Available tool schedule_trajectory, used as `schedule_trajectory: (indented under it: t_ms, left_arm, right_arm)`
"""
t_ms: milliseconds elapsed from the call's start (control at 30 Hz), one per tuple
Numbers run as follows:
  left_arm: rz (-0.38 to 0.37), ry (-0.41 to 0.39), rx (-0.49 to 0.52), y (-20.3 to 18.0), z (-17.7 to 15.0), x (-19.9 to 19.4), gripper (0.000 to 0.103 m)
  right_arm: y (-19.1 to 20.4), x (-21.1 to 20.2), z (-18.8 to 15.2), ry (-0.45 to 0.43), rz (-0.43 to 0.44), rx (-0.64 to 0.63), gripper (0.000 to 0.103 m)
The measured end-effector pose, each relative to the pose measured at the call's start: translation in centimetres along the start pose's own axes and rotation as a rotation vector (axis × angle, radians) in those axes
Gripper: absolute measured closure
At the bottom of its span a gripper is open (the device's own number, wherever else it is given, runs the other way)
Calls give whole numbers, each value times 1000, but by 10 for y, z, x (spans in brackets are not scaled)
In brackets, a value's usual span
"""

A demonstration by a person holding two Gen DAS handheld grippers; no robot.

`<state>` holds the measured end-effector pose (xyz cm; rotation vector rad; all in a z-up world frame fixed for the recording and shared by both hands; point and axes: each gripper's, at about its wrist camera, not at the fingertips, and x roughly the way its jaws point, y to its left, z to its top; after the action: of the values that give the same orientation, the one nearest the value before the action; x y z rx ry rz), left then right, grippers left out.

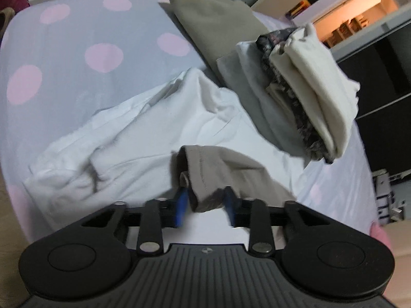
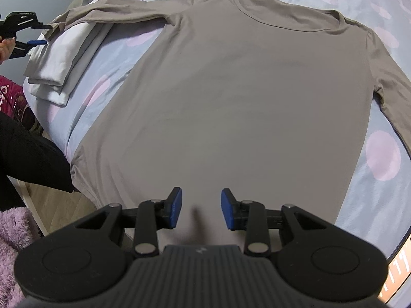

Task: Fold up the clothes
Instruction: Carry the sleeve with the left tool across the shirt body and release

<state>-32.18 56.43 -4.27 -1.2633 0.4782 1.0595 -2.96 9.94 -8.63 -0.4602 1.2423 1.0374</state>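
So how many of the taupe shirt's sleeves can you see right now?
2. One sleeve stretches over the folded white clothes, its cuff between the left gripper's fingers; the other sleeve lies on the bedsheet.

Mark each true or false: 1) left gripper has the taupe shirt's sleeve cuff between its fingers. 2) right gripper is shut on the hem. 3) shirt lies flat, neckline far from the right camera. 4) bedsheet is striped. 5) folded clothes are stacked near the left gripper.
1) True: the left gripper has the sleeve cuff between its fingers.
2) False: the right gripper is open above the taupe shirt, holding nothing.
3) True: the neckline is at the far end.
4) False: the bedsheet has pink dots.
5) True: the folded stack sits ahead of it.
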Motion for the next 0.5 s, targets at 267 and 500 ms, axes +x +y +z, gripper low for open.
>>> schedule_trajectory:
  t_ms: [267,500]
  left_arm:
    - [-30,-162,240,-74,24,-47,101]
    - [-245,-189,483,-176,-2,-87,103]
  right_arm:
    - [3,-2,2,-7,-16,-20,66]
    - [-9,-10,9,-34,-57,14,66]
